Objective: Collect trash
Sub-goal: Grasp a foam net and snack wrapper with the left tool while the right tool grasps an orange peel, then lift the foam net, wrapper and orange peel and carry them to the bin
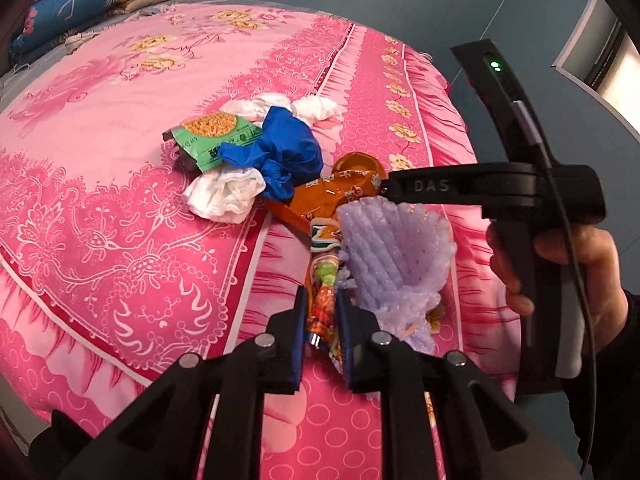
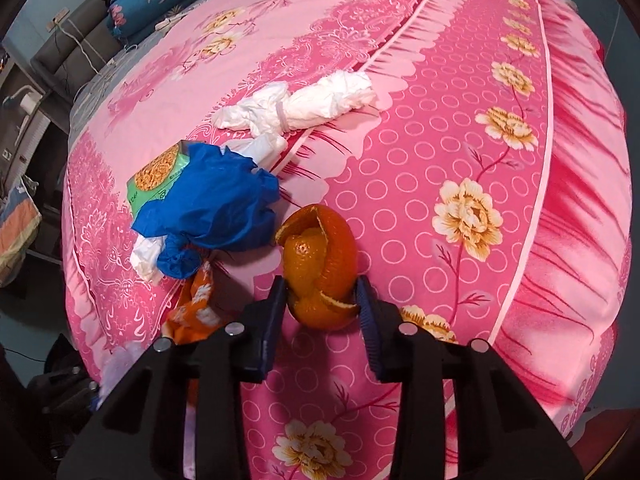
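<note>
Trash lies in a loose cluster on the pink floral bedspread [image 1: 120, 80], toward the bed's near edge and near the patterned border band. In the left wrist view we note a green snack packet [image 1: 208, 136], a crumpled blue plastic bag [image 1: 288, 148] partly over it, white tissue wads [image 1: 224, 196] in front of and behind the blue bag, an orange wrapper [image 1: 316, 200], and a lilac foam fruit net [image 1: 392, 248] lying closest to the edge. Our left gripper [image 1: 322, 308] has its jaws narrow, clamped on a twisted colourful snack wrapper [image 1: 324, 272] that runs up between the pads; the foam net touches this wrapper on its right side. In the right wrist view our right gripper [image 2: 322, 292] has its pads pressed on either side of a curled orange peel [image 2: 320, 264], which sits on the circle-patterned band of the bedspread, just beside the blue bag. A long white tissue roll [image 2: 320, 100] lies farther in, well apart from the peel. A hand [image 1: 560, 264] holds the right gripper's black handle at the right of the left wrist view. Folded quilts [image 1: 92, 0] are stacked at the far corner.
</note>
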A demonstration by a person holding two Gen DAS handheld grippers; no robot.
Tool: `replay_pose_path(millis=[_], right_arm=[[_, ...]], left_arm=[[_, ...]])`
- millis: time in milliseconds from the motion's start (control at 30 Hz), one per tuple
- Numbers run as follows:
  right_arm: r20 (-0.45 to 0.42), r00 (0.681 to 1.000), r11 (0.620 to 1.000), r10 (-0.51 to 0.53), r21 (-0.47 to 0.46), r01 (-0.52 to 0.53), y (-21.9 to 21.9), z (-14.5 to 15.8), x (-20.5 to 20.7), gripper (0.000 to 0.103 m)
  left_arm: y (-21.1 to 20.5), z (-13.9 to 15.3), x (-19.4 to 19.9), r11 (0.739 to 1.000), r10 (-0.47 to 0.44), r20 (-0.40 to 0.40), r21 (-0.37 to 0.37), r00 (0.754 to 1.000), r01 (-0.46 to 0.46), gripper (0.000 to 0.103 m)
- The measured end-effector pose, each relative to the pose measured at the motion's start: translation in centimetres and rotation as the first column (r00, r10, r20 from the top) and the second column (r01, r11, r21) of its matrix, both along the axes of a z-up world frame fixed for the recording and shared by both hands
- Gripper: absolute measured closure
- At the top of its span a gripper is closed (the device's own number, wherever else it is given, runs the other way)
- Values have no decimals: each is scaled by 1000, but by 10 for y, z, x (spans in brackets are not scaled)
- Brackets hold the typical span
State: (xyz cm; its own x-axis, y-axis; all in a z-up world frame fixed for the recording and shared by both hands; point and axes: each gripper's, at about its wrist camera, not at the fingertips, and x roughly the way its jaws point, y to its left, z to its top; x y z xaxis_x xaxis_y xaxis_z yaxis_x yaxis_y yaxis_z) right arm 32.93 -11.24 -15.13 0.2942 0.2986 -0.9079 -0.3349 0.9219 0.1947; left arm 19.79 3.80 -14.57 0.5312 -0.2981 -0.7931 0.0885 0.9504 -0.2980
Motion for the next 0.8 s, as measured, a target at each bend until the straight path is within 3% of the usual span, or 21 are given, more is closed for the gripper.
replay_pose_path(millis=[400, 800], right_arm=[[68, 996, 998, -57, 7, 56, -16, 20, -9, 75], [121, 988, 993, -94, 82, 84, -41, 55, -50, 75]], left_arm=[[11, 24, -22, 999, 22, 46, -28, 999, -21, 90], [21, 60, -47, 998, 56, 150, -31, 987, -52, 90]])
